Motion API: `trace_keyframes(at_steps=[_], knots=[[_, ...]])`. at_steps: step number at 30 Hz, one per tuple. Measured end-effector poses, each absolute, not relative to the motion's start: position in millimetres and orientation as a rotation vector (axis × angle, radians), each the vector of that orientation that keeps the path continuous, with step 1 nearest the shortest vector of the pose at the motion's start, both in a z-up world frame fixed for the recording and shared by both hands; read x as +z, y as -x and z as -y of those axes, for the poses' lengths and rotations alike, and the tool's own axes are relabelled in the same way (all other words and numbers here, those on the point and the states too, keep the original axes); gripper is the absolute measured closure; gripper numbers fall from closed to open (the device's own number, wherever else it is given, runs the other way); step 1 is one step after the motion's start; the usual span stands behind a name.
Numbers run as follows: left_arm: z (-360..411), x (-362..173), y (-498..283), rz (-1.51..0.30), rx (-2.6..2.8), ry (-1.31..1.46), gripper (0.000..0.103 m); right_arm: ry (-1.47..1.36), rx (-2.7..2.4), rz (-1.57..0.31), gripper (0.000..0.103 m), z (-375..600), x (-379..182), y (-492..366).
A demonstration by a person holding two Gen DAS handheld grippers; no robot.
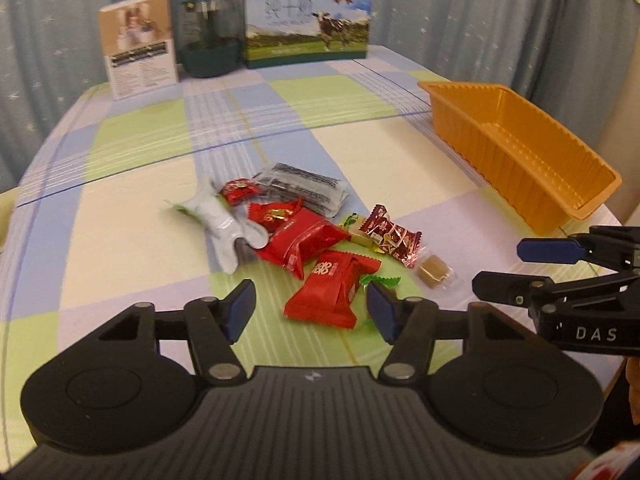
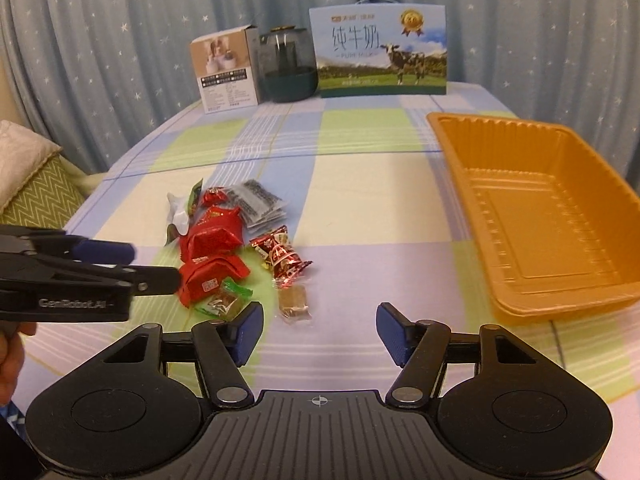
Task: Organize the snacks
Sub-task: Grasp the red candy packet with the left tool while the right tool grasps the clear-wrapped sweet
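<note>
A pile of wrapped snacks lies on the checked tablecloth: red packets (image 1: 330, 290) (image 2: 208, 278), a white pouch (image 1: 214, 220), a dark packet (image 1: 304, 188) (image 2: 260, 200), a red-patterned candy (image 1: 394, 236) (image 2: 282, 256) and a brown candy in clear wrap (image 1: 434, 274) (image 2: 294, 302). An empty orange tray (image 1: 520, 152) (image 2: 536, 216) stands to the right. My left gripper (image 1: 312, 310) is open, its fingers on either side of the nearest red packet. My right gripper (image 2: 320, 330) is open and empty, near the brown candy.
A milk carton box (image 1: 306, 20) (image 2: 380, 54), a dark glass jar (image 1: 208, 36) (image 2: 286, 66) and a small white box (image 1: 138, 46) (image 2: 228, 72) stand at the table's back edge before a blue curtain. A cushion (image 2: 36, 184) lies left of the table.
</note>
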State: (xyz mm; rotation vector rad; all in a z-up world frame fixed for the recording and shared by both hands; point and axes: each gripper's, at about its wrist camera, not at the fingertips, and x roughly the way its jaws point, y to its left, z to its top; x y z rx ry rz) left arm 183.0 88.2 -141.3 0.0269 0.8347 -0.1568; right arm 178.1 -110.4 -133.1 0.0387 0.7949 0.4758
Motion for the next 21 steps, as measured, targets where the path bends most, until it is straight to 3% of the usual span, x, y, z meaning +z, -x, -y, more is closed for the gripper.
trace_keyframes(at_steps=[2,5,21], knots=[[-88,-148,-191,-0.853,-0.177,-0.031,0.059,-0.047,0.480,-0.803,0.040,108,-137,-183],[-86,-154,-200,-0.860,-0.200,-0.042,0.066,-0.050,0.492,-0.807,0.042,103,-140,-187],[-80,-164,-192,-0.885,-0.195,-0.066,0.074,0.072,0.523,-0.809,0.064,72,-159,-202]])
